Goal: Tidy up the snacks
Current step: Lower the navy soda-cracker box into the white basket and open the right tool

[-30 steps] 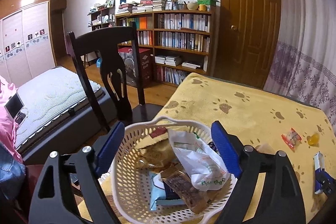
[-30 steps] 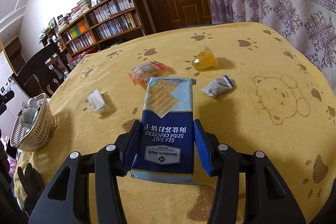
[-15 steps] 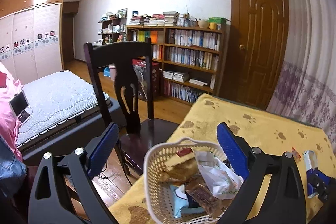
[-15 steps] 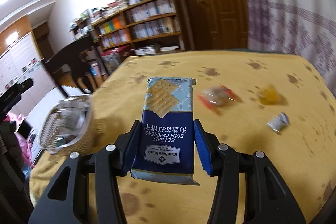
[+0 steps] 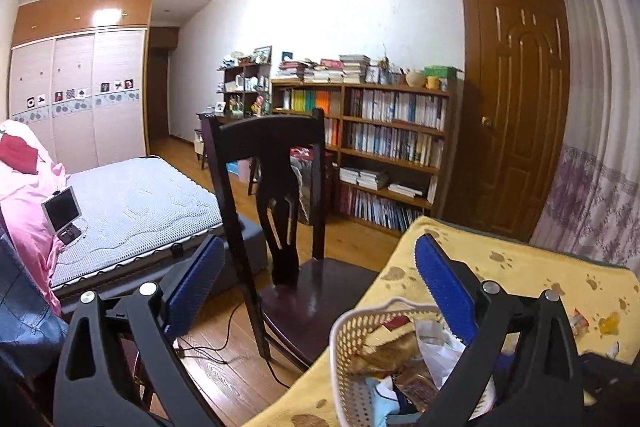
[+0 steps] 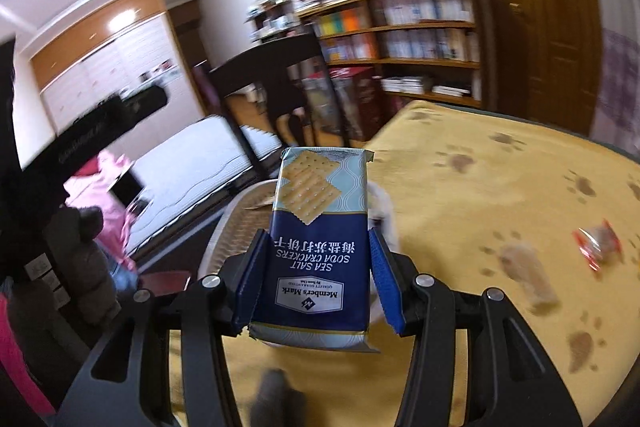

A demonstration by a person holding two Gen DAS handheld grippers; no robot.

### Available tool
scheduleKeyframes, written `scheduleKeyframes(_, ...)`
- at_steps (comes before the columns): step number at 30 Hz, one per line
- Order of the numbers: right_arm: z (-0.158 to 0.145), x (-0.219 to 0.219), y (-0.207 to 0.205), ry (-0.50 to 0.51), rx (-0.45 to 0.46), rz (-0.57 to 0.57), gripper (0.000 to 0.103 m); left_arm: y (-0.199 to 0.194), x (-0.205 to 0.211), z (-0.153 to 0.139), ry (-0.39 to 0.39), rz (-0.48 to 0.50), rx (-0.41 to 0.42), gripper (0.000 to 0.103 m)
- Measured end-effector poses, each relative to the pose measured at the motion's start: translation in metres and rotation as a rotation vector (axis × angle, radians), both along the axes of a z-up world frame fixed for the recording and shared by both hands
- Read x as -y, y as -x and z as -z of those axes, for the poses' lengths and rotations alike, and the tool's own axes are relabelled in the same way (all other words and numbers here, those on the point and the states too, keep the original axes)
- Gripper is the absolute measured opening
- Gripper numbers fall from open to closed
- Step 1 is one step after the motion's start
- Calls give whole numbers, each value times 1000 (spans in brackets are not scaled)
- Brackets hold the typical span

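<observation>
Crackers [image 6: 320, 251]: you have the blue sea salt soda cracker pack clamped between the pads of your right gripper [image 6: 318, 275], held by its lower half with the long end sticking out toward twelve o'clock. In the right wrist view it hangs above the yellow paw-print tablecloth [image 6: 500, 187], and the white basket [image 6: 236, 227] peeks out behind it at about ten o'clock, partly hidden by the pack. That view is motion-blurred, so exactly how far the pack is from the rim is hard to judge.

Your left gripper [image 5: 320, 283] is spread wide and empty. In the left wrist view the basket sits at five o'clock near the table edge, just beside the right pad, already piled with wrappers and packets. The dark wooden chair [image 5: 276, 195] stands past that edge.

What can go wrong, as I judge it:
- The pack is long and the basket is full. Let go too early or too flat and it may bridge the rim, slide off and fall to the floor beside the chair.
- The basket looks light. Knock its rim with the pack or a finger and it could tip or skid off the edge.
- A hard squeeze may crush the crackers.
- Loose sweets remain at three o'clock, including a red-wrapped candy [image 6: 596, 247].
</observation>
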State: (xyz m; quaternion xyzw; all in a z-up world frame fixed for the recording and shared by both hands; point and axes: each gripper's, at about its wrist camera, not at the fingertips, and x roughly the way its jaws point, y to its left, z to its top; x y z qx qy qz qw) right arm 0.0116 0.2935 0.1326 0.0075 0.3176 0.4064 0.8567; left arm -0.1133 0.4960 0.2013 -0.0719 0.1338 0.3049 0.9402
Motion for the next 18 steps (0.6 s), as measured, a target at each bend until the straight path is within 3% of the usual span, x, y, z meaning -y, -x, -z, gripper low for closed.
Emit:
scheduleKeyframes(6, 0, -54, 10, 26, 4, -108, 52, 11, -17, -5, 41, -31, 36, 98)
scheduleKeyframes(8, 0, -62, 10, 27, 4, -113, 60, 14, -21, -5, 56, -42, 45, 98)
scheduleKeyframes(9, 0, -62, 12, 20, 8, -109, 66, 14, -22, -5, 60, -43, 48, 98)
scheduleKeyframes(18, -2, -20, -6, -2, 16, 10, 67, 13, -12, -4, 44, -12, 39, 98)
